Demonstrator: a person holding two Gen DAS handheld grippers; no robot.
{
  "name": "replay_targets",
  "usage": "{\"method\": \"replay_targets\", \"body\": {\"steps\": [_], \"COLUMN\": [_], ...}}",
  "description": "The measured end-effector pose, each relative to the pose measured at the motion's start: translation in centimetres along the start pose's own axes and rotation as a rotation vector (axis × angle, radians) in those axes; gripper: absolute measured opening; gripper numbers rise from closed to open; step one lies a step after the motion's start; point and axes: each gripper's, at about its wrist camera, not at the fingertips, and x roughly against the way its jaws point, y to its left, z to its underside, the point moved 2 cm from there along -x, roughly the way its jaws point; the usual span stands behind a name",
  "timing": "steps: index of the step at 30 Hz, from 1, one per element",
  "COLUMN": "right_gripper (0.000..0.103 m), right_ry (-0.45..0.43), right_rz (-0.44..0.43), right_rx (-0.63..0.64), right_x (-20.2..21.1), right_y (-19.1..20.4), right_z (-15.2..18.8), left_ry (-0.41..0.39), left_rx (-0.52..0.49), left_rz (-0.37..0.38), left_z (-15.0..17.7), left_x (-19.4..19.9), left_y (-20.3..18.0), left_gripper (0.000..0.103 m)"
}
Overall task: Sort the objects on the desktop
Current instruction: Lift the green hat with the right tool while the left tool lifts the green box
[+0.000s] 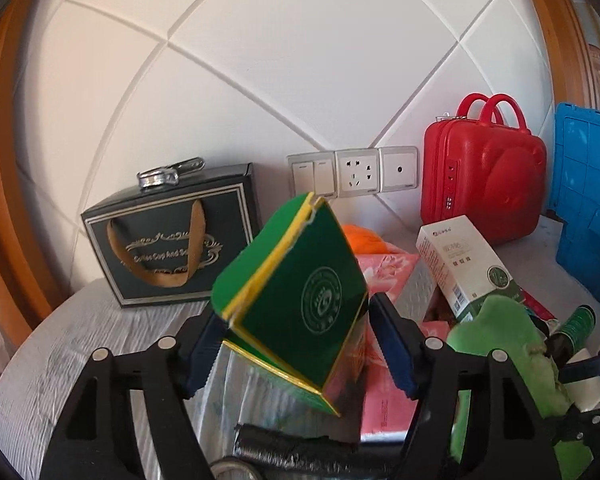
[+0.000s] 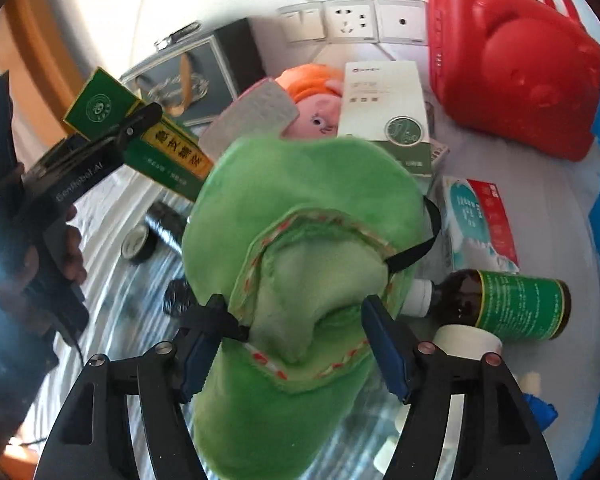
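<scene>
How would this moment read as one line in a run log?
left tongs: around green box, lifted | right tongs: open, green plush slipper between | table: cluttered

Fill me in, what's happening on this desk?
A person sorts desk clutter with two handheld grippers. The left gripper holds a green tea box tilted above the table. The right gripper stands open around a green plush eye mask, its pads apparently not pressing. Boxes, a bottle and a red case wait around.
</scene>
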Motion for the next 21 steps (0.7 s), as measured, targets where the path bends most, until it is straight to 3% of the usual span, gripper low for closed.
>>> {"method": "replay_targets", "body": {"steps": [4, 7, 16, 18, 21], "right_gripper": [0.071, 0.086, 0.087, 0.087, 0.087], "right_ry": [-0.019, -0.026, -0.023, -0.022, -0.021], "right_rz": [-0.001, 0.005, 0.03, 0.02, 0.008], "right_rx": [-0.011, -0.024, -0.05, -0.059, -0.057], "right_x": [0.2, 0.4, 0.8, 0.9, 0.9], "right_y": [0.0, -0.3, -1.1, -1.0, -0.7], "right_z": [-0.2, -0.1, 0.4, 0.4, 0.6], "left_ry": [-0.022, -0.048, -0.072, -0.072, -0.082], "left_rx": [0.011, 0.023, 0.023, 0.026, -0.045], "left_rz": [-0.021, -0.025, -0.066, -0.036, -0.025], "left_z": [-0.4, -0.7, -1.4, -1.5, -1.3], "left_x": [-1.3, -1.9, -3.4, -3.2, -2.3], "left_y": [-0.2, -0.4, -1.2, -1.8, -3.3], "left_gripper": [0.08, 0.082, 0.084, 0.085, 0.088]}}
